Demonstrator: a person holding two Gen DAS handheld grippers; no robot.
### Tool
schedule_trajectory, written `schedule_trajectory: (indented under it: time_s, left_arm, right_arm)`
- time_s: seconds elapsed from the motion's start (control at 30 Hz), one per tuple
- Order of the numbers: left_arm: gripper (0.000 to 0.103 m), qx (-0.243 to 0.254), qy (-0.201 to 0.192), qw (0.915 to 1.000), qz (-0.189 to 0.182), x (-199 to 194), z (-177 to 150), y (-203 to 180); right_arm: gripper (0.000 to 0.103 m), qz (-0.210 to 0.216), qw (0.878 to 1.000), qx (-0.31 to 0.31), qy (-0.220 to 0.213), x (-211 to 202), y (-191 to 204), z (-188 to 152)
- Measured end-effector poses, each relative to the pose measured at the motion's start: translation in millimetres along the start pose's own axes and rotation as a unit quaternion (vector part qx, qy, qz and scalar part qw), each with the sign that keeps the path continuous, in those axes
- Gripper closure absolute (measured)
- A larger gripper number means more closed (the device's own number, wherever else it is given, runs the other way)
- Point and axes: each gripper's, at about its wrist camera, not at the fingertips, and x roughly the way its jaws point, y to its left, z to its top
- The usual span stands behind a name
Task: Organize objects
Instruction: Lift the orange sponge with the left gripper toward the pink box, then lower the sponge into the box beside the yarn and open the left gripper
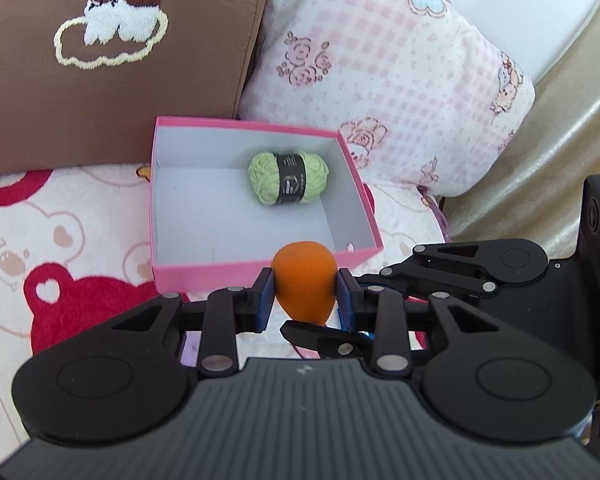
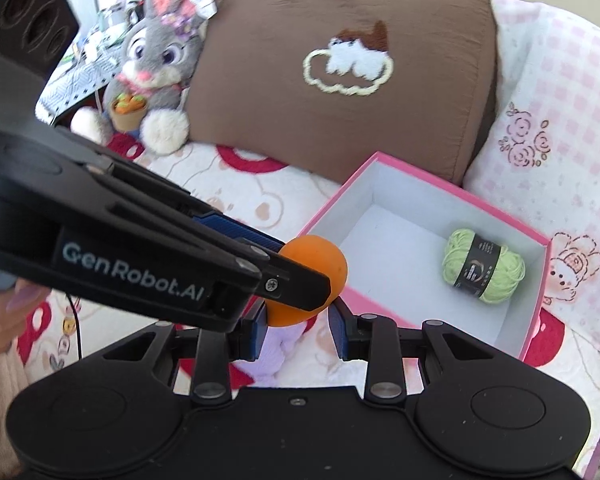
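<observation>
Your left gripper (image 1: 305,294) pinches the smooth orange egg-shaped ball (image 1: 305,280) across its widest part, held just short of the near wall of the open pink cardboard box (image 1: 256,272), where a pale green yarn skein (image 1: 287,177) lies. It looks light and slippery, so keep the pads centred. Your right gripper (image 2: 298,326) sits narrowly parted below the ball; whether it touches, you cannot tell.

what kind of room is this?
Likely a bedroom, on a bed: a brown pillow and a pink checked pillow stand at the head, a plush rabbit sits beside them, and a bear-print blanket covers the surface.
</observation>
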Motion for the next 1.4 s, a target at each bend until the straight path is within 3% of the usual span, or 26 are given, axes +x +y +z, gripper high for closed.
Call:
schedule_trajectory:
  time_s: [0.4,0.93,1.4]
  left_arm:
    - [0.071,-0.034,-0.005,0.9994,0.006,74,49,20]
    - [0.071,-0.094,0.011,0.9953,0.019,186,79,67]
    - [0.072,-0.138,0.036,0.9895,0.022,242,88,96]
  right_arm:
    - [0.066,-0.022,0.999,-0.006,0.036,57,-60,43]
    - [0.066,-0.027,0.998,0.023,0.054,153,-129,52]
    - [0.066,-0.029,0.992,0.086,0.087,206,-161,52]
